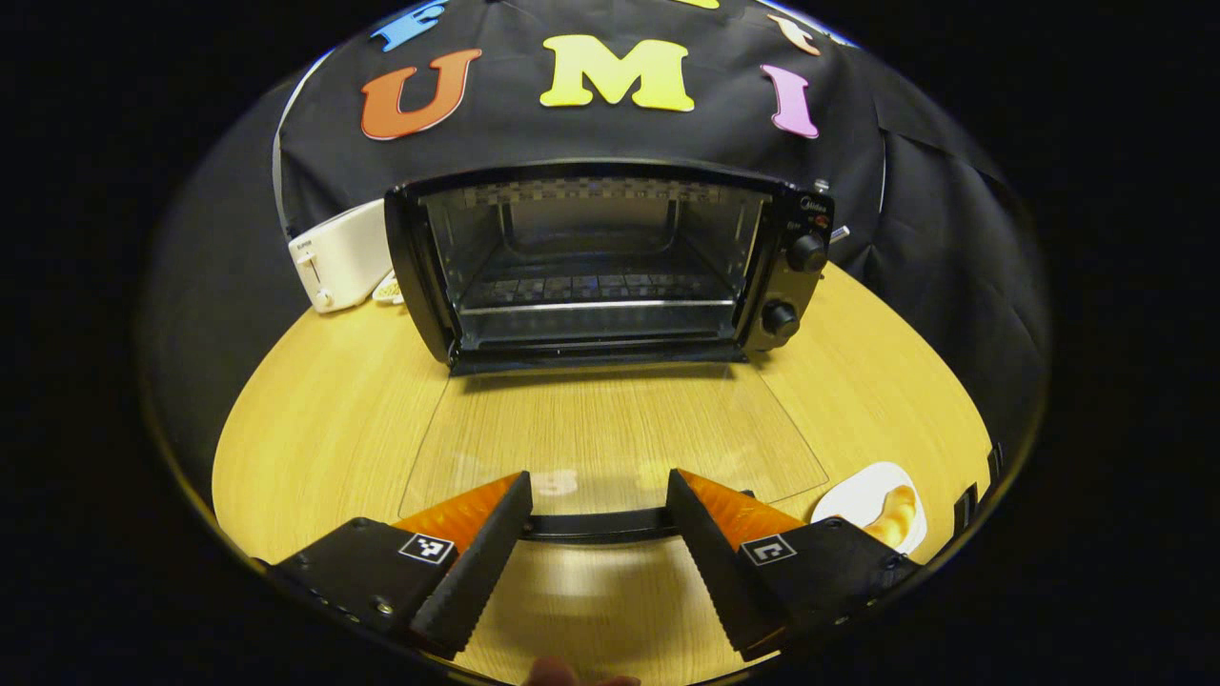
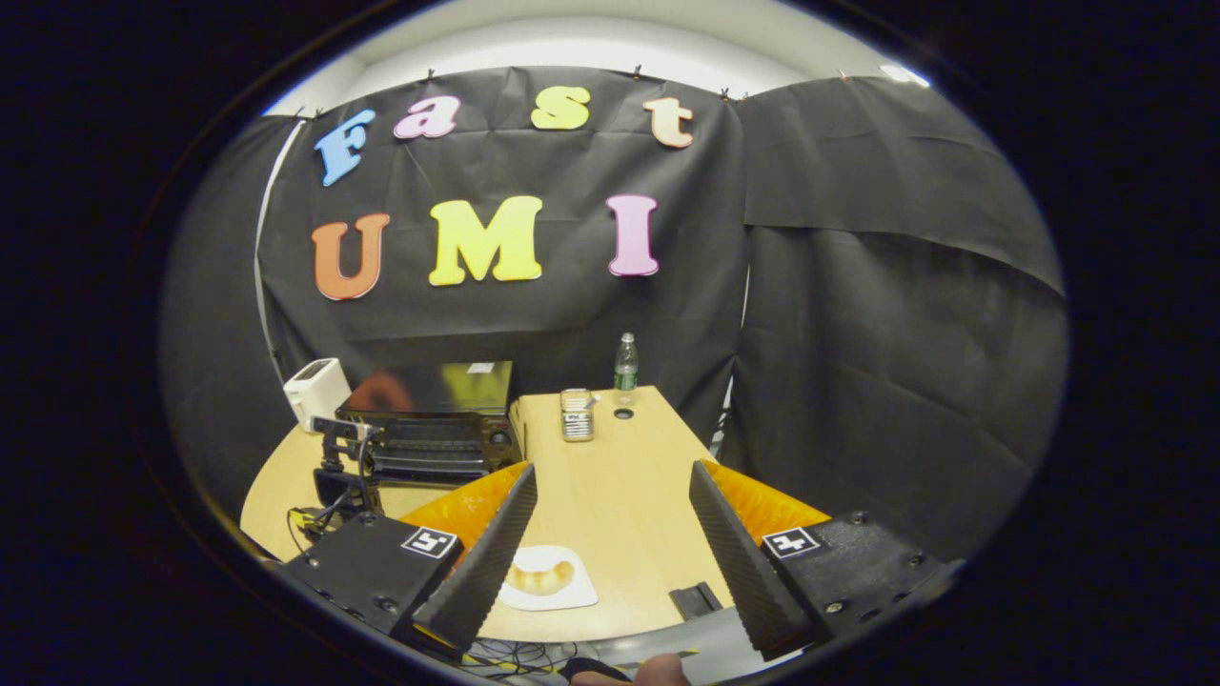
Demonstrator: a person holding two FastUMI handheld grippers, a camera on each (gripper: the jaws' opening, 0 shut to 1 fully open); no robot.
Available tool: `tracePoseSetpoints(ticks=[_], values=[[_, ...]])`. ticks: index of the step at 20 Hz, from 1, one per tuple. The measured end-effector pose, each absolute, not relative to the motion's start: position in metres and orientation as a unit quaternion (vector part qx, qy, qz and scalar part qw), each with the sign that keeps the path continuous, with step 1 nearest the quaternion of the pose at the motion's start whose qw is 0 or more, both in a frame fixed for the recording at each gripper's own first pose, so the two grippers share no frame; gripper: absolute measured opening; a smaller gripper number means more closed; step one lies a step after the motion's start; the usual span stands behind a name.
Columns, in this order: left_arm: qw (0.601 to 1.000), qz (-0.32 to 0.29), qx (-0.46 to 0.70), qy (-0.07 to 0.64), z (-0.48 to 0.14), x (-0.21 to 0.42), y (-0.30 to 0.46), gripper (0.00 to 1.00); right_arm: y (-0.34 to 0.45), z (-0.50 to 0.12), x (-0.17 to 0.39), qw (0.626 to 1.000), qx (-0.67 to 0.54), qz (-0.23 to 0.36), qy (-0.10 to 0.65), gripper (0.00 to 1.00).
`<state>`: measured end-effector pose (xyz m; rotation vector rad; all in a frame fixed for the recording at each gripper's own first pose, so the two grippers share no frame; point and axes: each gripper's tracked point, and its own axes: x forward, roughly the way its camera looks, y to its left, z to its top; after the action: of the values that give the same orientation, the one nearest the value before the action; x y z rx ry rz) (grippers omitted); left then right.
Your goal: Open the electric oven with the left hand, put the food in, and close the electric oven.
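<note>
The black electric oven (image 1: 610,257) stands open at the back of the wooden table (image 1: 324,419), its cavity bare with a wire rack. Its glass door (image 1: 610,438) lies flat toward me. The door handle (image 1: 591,526) runs across between the fingers of my left gripper (image 1: 599,476), which is open. The food, a golden bread roll (image 1: 896,519), sits on a white plate (image 1: 858,495) to the right of the door. In the right gripper view the roll (image 2: 540,576) lies low between the fingers of my open right gripper (image 2: 613,469), well below it. The oven (image 2: 429,429) shows at the left there.
A white toaster (image 1: 343,252) stands left of the oven, with a small dish (image 1: 389,286) beside it. At the table's far end are a water bottle (image 2: 625,362) and a metal tin (image 2: 576,414). A small black part (image 2: 694,598) lies at the near edge.
</note>
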<state>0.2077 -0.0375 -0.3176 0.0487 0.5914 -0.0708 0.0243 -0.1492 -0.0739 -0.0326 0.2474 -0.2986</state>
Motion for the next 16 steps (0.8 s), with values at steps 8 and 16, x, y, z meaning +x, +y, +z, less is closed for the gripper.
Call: tracePoseSetpoints(ticks=[8,16], values=[[0.978,-0.066,0.017,0.195,-0.221,0.141,-0.021,0.94,-0.111,-0.086,-0.004,0.985,-0.027,-0.116,0.127,1.0],[0.996,0.009,-0.005,0.092,-0.127,0.039,0.034,0.93,-0.085,-0.16,0.005,0.975,-0.045,-0.059,0.21,1.0]])
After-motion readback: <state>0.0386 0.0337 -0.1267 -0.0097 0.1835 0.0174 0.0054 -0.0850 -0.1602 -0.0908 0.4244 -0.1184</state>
